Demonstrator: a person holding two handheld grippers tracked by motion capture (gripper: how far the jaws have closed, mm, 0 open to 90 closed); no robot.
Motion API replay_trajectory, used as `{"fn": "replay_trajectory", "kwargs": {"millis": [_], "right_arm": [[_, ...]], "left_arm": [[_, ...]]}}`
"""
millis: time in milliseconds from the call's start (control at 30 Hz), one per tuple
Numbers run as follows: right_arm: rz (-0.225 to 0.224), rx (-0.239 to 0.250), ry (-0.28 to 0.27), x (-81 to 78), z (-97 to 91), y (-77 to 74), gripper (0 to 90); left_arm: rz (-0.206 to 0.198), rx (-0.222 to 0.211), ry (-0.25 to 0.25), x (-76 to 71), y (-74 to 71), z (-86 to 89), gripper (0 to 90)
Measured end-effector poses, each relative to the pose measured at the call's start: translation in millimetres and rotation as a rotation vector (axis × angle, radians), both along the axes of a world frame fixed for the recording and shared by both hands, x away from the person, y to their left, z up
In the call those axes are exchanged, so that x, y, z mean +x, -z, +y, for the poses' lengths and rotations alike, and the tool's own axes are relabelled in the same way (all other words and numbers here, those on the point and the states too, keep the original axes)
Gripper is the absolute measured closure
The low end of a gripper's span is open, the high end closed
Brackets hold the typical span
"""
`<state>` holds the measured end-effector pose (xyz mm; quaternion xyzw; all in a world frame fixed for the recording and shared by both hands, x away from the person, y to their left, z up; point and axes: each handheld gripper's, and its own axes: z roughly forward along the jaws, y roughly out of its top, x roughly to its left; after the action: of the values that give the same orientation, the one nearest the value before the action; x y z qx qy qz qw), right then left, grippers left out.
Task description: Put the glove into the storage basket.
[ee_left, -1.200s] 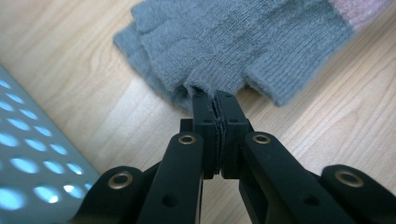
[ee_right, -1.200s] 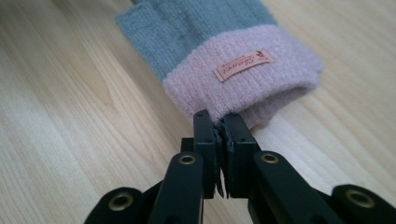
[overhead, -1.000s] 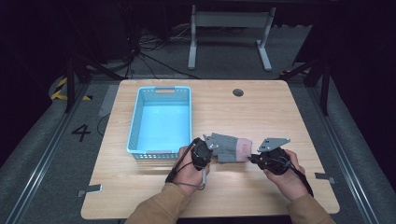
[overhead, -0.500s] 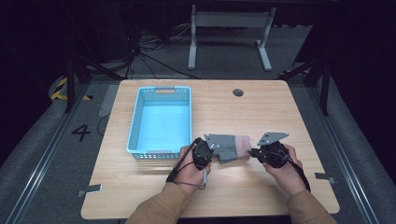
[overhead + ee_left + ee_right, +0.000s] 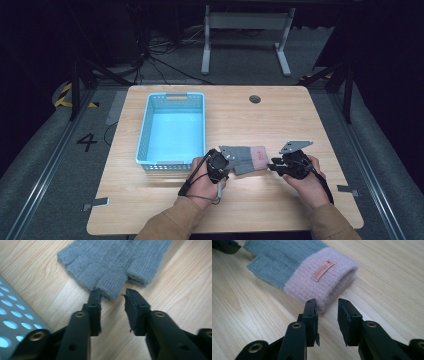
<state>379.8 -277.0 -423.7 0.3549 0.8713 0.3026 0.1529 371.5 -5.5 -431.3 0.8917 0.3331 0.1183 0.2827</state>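
A grey knitted glove [image 5: 244,157] with a pink cuff [image 5: 324,280] lies flat on the wooden table [image 5: 280,120]. My left gripper [image 5: 226,163] is at its finger end. Its jaws have just been opening, and a grey fingertip [image 5: 110,290] reaches just between the tips of the left gripper [image 5: 111,293] without being pinched. My right gripper [image 5: 273,165] is at the cuff end. Its jaws have also just been opening, and in the right gripper view [image 5: 327,302] the cuff's near corner lies loose between the tips.
A light blue plastic basket [image 5: 144,135], with nothing in it, stands just left of the left hand; its perforated wall [image 5: 15,320] is close beside the left jaw. A round cable hole [image 5: 255,99] sits at the table's far side. Bare wood lies to the right and front.
The right hand has edged slightly away from the person, staying beside the cuff. The left hand has kept its place. The glove still lies between the two grippers.
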Motion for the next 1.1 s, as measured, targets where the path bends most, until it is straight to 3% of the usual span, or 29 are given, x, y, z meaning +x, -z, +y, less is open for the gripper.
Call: {"fn": "replay_trajectory", "kwargs": {"millis": [233, 367, 433, 567, 700, 800, 900, 1067, 1100], "right_arm": [[-0.005, 0.035, 0.038, -3.0, -9.3, -9.4, 63.2], [0.003, 0.062, 0.060, -3.8, -16.4, -14.2, 60.1], [0.002, 0.063, 0.060, -4.0, -18.2, -14.8, 60.1], [0.011, 0.056, 0.074, -4.4, -26.1, -12.4, 59.7], [0.016, 0.088, 0.090, -2.8, -36.4, -13.1, 59.2], [0.017, 0.095, 0.089, -1.5, -41.2, -12.6, 58.3], [0.027, 0.107, 0.086, 1.0, -49.2, -7.9, 57.0], [0.027, 0.134, 0.083, 3.4, -55.6, -9.1, 55.5], [0.023, 0.143, 0.084, 4.4, -58.0, -11.2, 55.2]], "left_arm": [[-0.010, -0.038, 0.011, -3.4, -10.5, 1.3, 54.2], [0.005, -0.047, 0.049, -6.5, -18.4, -4.6, 44.1], [0.008, -0.039, 0.071, -8.6, -22.2, -9.7, 42.2], [0.009, -0.062, 0.083, -8.7, -29.7, -15.6, 37.2], [0.037, -0.081, 0.100, -1.9, -31.7, -18.9, 35.3], [0.034, -0.070, 0.117, 0.6, -32.9, -20.8, 33.2], [0.025, -0.047, 0.167, 5.1, -37.4, -23.1, 28.3], [0.034, -0.046, 0.181, 11.7, -37.7, -25.4, 28.3], [0.035, -0.043, 0.193, 16.4, -36.8, -26.4, 31.8]]}}
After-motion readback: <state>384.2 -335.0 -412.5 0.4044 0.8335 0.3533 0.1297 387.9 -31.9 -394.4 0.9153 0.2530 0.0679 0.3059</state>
